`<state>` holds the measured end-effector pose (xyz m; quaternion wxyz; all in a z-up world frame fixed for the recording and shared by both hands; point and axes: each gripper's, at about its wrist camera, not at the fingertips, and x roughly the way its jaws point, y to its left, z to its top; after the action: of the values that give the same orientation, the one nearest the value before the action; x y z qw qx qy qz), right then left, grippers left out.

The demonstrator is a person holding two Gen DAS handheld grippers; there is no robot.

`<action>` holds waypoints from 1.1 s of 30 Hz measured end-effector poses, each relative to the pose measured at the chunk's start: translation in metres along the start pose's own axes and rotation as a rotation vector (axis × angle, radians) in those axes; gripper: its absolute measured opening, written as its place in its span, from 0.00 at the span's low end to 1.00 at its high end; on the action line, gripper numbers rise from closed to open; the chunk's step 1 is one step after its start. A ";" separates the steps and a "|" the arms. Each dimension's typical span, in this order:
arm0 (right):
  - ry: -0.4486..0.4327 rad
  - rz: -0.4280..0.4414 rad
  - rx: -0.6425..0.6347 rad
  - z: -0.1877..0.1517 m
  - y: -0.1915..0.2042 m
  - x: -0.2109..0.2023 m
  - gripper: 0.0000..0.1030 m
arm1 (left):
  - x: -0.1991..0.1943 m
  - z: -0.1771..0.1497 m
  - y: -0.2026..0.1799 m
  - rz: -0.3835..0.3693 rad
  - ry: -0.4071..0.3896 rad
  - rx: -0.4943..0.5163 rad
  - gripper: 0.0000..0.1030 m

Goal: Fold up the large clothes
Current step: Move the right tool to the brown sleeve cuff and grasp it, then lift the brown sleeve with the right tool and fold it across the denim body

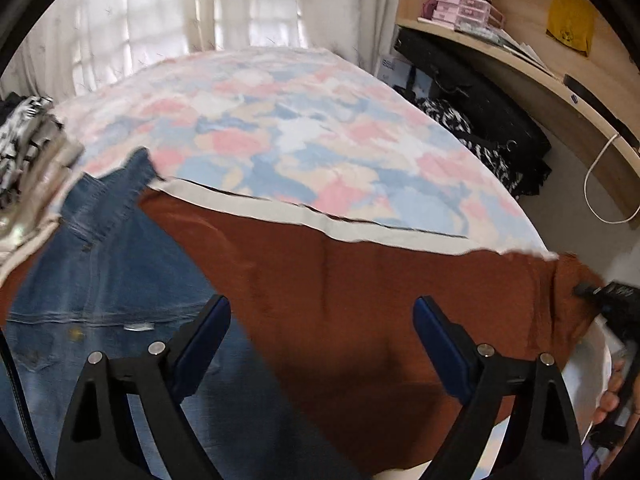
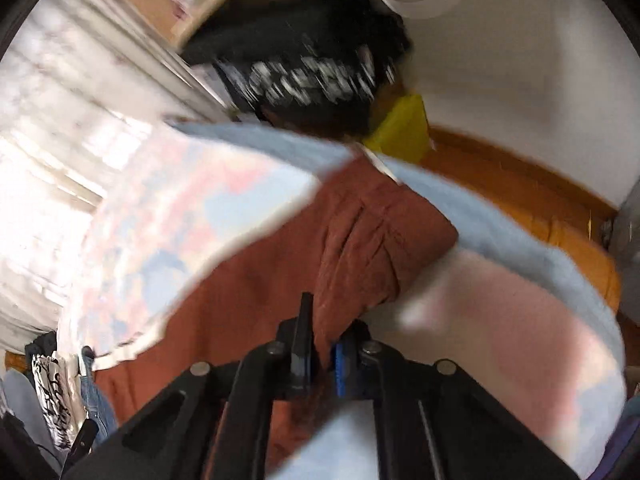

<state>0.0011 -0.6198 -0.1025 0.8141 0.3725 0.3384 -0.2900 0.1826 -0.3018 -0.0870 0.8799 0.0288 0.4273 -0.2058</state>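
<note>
A rust-brown garment (image 1: 360, 292) lies spread across the near part of the bed, its far edge trimmed in pale cloth. A pair of blue jeans (image 1: 100, 260) lies over its left part. My left gripper (image 1: 322, 308) hangs open just above the brown cloth, its blue-padded fingers wide apart with nothing between them. In the right wrist view my right gripper (image 2: 324, 344) is shut on a bunched fold of the rust-brown garment (image 2: 280, 264) near the bed's edge. The same gripper's black body (image 1: 612, 300) and a hand (image 1: 612, 396) show at the right edge of the left wrist view.
A pastel pink-and-blue bedspread (image 1: 280, 128) covers the bed. A heap of patterned clothes (image 1: 28, 152) sits at the left. Right of the bed stand a wooden shelf (image 1: 500, 52), a black bag (image 1: 472, 92) and a white cable (image 1: 596, 184). A yellow bag (image 2: 404, 128) lies beyond the bed.
</note>
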 end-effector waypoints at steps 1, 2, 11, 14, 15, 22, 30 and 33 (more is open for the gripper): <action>-0.040 0.019 -0.034 -0.002 0.014 -0.014 0.07 | -0.008 0.002 0.008 0.009 -0.006 -0.005 0.89; -0.091 0.053 -0.086 -0.006 0.035 -0.034 0.07 | -0.015 0.003 0.015 0.017 -0.012 -0.012 0.89; -0.179 0.469 -0.541 -0.088 0.229 -0.136 0.07 | -0.091 0.002 0.123 0.128 -0.155 -0.150 0.89; -0.132 0.515 -0.662 -0.129 0.280 -0.128 0.07 | -0.103 -0.008 0.164 0.171 -0.150 -0.199 0.89; -0.101 0.521 -0.702 -0.146 0.295 -0.118 0.07 | -0.105 -0.013 0.182 0.188 -0.145 -0.223 0.89; 0.160 0.453 -0.792 -0.244 0.339 -0.022 0.09 | -0.084 -0.055 0.251 0.227 -0.060 -0.334 0.89; 0.312 0.386 -0.823 -0.294 0.321 0.012 0.62 | -0.062 -0.081 0.262 0.085 0.027 -0.400 0.89; 0.282 0.418 -0.853 -0.294 0.314 -0.009 0.62 | -0.060 -0.084 0.260 0.006 0.033 -0.415 0.89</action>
<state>0.1243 -0.2079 -0.1117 0.8810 0.1015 0.4518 0.0970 0.1882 -0.0248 -0.1273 0.8606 -0.1484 0.4746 -0.1103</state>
